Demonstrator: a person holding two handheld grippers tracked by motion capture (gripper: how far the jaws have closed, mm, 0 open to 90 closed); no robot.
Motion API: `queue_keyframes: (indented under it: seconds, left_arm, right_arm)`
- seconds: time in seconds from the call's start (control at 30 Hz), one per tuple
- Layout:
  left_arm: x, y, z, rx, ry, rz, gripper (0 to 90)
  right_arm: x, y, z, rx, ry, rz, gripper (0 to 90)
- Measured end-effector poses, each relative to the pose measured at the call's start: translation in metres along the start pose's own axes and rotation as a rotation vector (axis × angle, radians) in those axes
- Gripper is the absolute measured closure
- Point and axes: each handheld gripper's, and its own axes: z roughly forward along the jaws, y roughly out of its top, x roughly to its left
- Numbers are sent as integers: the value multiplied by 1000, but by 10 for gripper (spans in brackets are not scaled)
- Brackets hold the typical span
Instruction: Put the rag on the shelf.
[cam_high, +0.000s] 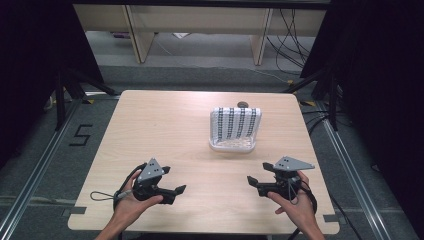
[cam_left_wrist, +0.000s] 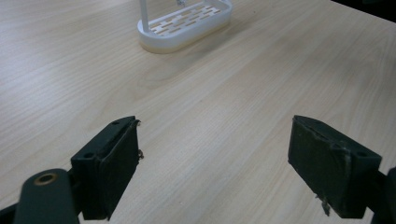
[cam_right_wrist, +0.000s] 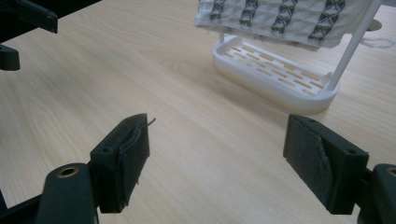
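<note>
Cloth (cam_high: 235, 123), white with dark patterned stripes, hung draped over a white rack (cam_high: 231, 145) standing on the far middle of the light wooden surface (cam_high: 165, 125); a small dark round object (cam_high: 243, 104) lay just behind the rack. In the right gripper view the rack's slotted oval base (cam_right_wrist: 275, 77) rested flat on the surface, with a thin upright post (cam_right_wrist: 351, 46) rising at one end and the cloth's lower edge hanging above the base. The left gripper (cam_high: 174, 181) was held in the person's left hand (cam_high: 131, 205) near the front left of the surface, its jaws spread wide with nothing between them; in the left gripper view bare wood lay between the two black pads (cam_left_wrist: 122, 168), and whether they touched the surface could not be told. The right gripper (cam_high: 252, 183) was held in the right hand (cam_high: 298, 206) near the front right, its jaws likewise spread wide and holding nothing. Both grippers pointed inward toward each other, well apart from one another and from the rack.
</note>
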Motion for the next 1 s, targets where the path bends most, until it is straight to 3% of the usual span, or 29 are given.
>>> queue_keyframes:
  seconds: [0.13,0.27,0.33,0.37,0.4,0.43,0.57,0.6,0.73,0.8,0.87,0.9,0.93,0.97,1.0]
  left_arm:
    - [-2,-4,-2,11,3,2,159]
    - [-5,-10,-4,0,4,-10,159]
    - [-4,-12,-6,15,8,8,159]
    - [-5,-13,-6,15,9,2,159]
    - [-6,-14,-5,-1,8,-7,159]
    - [-6,-16,-6,0,7,-2,159]
    - [-7,-20,-9,35,12,19,159]
    - [-8,-22,-8,16,8,-1,159]
    - [-10,-29,-11,19,16,-1,159]
    - [-10,-32,-14,48,12,23,159]
    - [-12,-36,-13,32,5,1,159]
    - [-13,-39,-13,29,-1,-7,158]
    - [-14,-41,-14,40,0,-9,158]
    - [-13,-42,-15,64,10,15,158]
    - [-15,-44,-13,50,-4,-10,159]
  right_arm:
    - [3,-4,0,-4,6,12,215]
    - [3,-7,-2,3,4,-13,195]
    - [5,-10,-2,0,0,-3,188]
    - [5,-10,-2,1,12,-8,185]
    - [8,-12,-3,11,9,17,185]
    - [7,-13,-3,8,15,-4,185]
    - [11,-18,-3,3,30,10,185]
    - [10,-19,-4,8,16,-11,185]
    - [14,-27,-3,38,20,-12,185]
    - [15,-32,-2,47,28,0,185]
    - [12,-34,-1,46,35,-28,185]
    - [14,-35,-2,69,30,-4,185]
    - [14,-36,-2,79,35,-7,185]
    - [11,-37,0,64,36,-33,185]
    - [11,-38,-1,76,52,-26,185]
